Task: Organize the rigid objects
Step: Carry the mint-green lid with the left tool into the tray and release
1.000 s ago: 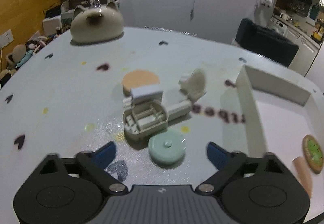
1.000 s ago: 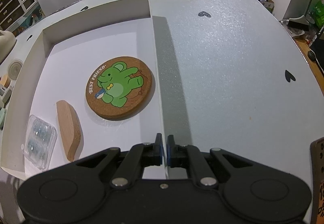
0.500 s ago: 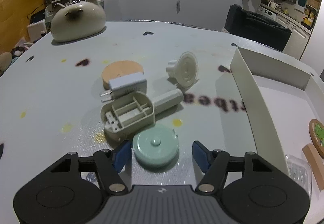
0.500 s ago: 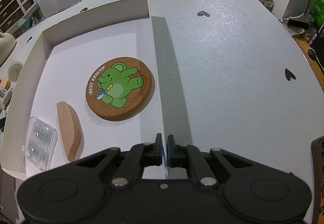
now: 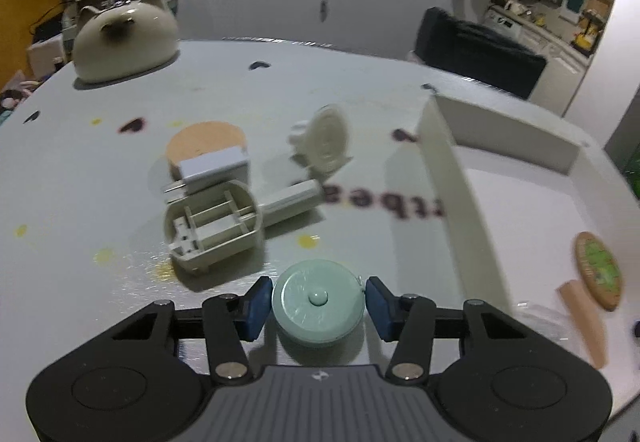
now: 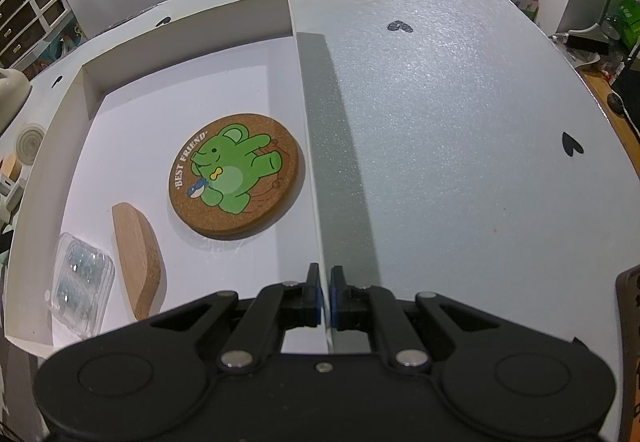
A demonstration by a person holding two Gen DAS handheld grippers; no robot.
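Two blue fingers (image 5: 256, 302) of the left gripper (image 5: 318, 302) flank the mint-green round disc (image 5: 318, 300), one at its nine o'clock edge and one at its three o'clock edge. The jaws are closing, with the disc squarely between them; the pads look to be at or just touching its rim, and a firm pinch cannot be confirmed. The disc lies flat on the bench (image 5: 120, 114); being round, it has no long axis, so any approach across its width would serve. The left gripper is the nearer one by far.

At eleven o'clock of the disc, near but apart, lies an open beige case (image 5: 212, 230), with a white plug adapter (image 5: 216, 172) and a cork round (image 5: 206, 140) beyond it. A cream reel (image 5: 326, 140) stands at twelve o'clock, well apart.

The white tray (image 5: 460, 178) lies toward two o'clock; its near wall stands between disc and tray floor, so the disc would probably need lifting over it. The right gripper (image 6: 325, 294) is pinching the tray's thin wall (image 6: 308, 130), likely steadying it. Inside lie a bear coaster (image 6: 236, 174), a wooden piece (image 6: 138, 258) and a clear pack (image 6: 80, 282).
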